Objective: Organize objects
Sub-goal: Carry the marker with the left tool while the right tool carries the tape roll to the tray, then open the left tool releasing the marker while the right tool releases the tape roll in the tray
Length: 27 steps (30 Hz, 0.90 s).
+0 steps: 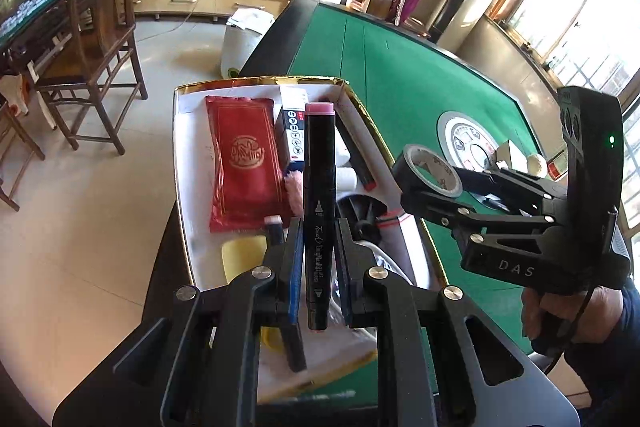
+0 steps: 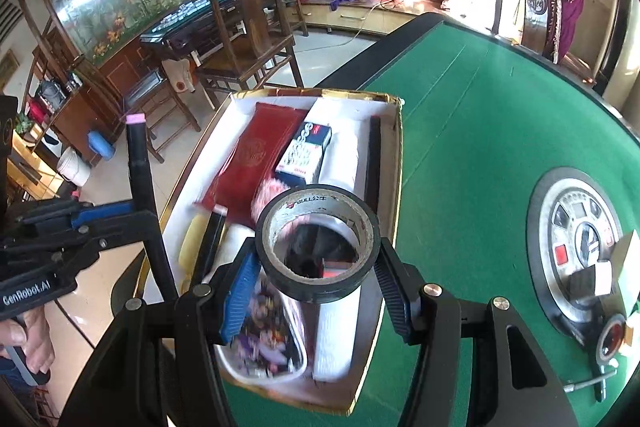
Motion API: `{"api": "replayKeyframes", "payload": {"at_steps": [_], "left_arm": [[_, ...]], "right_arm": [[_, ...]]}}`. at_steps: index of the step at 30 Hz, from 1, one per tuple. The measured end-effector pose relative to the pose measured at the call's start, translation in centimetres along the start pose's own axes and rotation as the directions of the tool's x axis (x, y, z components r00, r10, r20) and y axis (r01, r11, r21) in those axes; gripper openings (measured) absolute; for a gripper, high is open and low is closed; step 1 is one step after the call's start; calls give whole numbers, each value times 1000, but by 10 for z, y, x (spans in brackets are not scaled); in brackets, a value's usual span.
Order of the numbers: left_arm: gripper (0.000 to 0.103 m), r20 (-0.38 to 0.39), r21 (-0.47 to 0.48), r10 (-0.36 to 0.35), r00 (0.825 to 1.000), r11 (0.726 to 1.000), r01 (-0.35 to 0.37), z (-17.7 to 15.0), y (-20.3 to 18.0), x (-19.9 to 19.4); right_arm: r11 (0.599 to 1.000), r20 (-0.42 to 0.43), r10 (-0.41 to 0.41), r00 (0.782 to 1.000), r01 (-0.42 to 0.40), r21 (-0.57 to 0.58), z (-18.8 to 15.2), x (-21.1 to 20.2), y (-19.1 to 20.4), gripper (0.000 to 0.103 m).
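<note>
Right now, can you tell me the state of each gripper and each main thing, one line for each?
left gripper: shut on the marker.
marker: held, pink cap pointing away.
right gripper: shut on the tape roll.
tape roll: held above the box.
box: open, partly filled, on the green table.
red packet: lying flat in the box.

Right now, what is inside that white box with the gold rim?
Inside the white gold-rimmed box: a red foil pouch, a small printed carton, a black marker. Things beneath the black tape roll stay hidden.
</note>
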State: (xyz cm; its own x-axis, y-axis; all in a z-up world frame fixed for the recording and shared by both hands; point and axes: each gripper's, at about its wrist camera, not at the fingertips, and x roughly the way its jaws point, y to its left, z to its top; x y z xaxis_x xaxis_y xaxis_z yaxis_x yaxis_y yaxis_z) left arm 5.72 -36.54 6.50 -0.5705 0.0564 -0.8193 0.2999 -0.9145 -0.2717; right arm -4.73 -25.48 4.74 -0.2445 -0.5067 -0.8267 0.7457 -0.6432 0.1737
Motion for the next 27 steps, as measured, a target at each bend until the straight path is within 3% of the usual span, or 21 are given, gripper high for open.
{"api": "replayKeyframes", "payload": {"at_steps": [13,27], "left_arm": [[14,-114,-76,-37,993,997,29,58,33,80],[14,-150,-123,-44,988,992,25,65,43,110]], "right_arm": [[996,-58,-36,998,40,81,61,72,-19,58],[989,-99,-44,994,57,133,71,105,-36,58]]}}
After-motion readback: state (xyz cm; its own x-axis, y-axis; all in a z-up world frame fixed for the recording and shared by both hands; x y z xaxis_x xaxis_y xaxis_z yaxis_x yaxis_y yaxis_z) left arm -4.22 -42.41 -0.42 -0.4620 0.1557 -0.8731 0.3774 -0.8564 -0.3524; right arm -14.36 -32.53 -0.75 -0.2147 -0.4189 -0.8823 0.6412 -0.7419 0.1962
